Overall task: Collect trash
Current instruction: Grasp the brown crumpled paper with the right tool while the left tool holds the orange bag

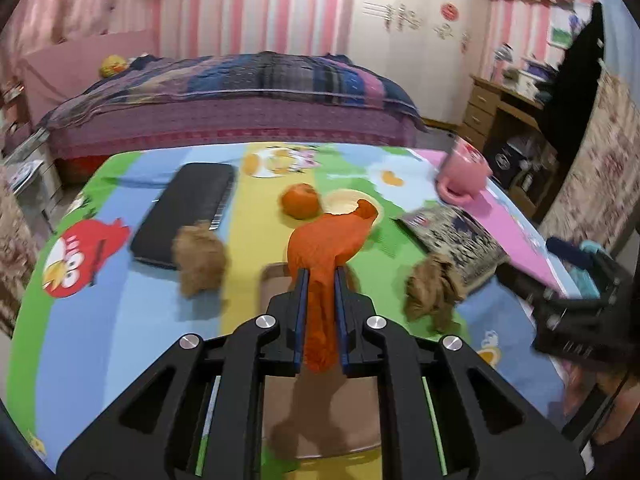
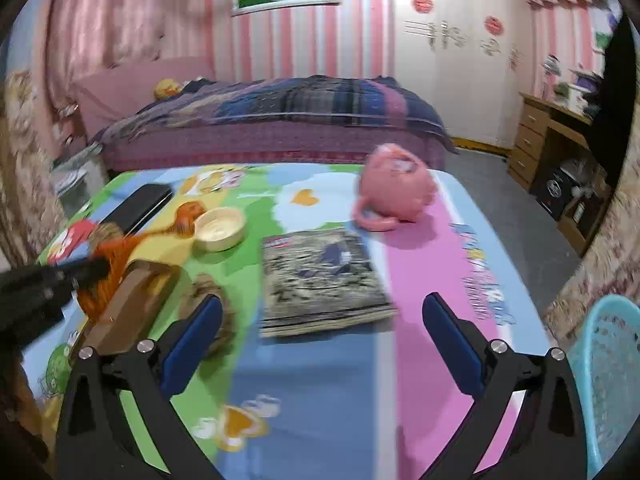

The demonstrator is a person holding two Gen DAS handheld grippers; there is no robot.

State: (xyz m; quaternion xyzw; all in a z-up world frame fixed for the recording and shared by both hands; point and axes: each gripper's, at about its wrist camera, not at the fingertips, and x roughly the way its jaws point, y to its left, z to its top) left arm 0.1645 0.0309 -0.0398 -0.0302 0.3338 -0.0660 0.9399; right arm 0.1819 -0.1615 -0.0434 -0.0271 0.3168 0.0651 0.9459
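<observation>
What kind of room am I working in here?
Most likely a child's bedroom: a bed with a purple patchwork quilt, pink striped wallpaper, and a cartoon-print cloth on the table.

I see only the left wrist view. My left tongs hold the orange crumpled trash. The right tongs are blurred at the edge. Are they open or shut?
Observer: Open and empty. The right tongs hover just in front of the magazine.
Operator: Is there any container for trash?
Observer: Yes. A light blue mesh basket stands past the right edge of the table.
Operator: The orange trash hides part of the bowl. Is the bowl empty?
Observer: The cream bowl looks empty in the right wrist view.
</observation>
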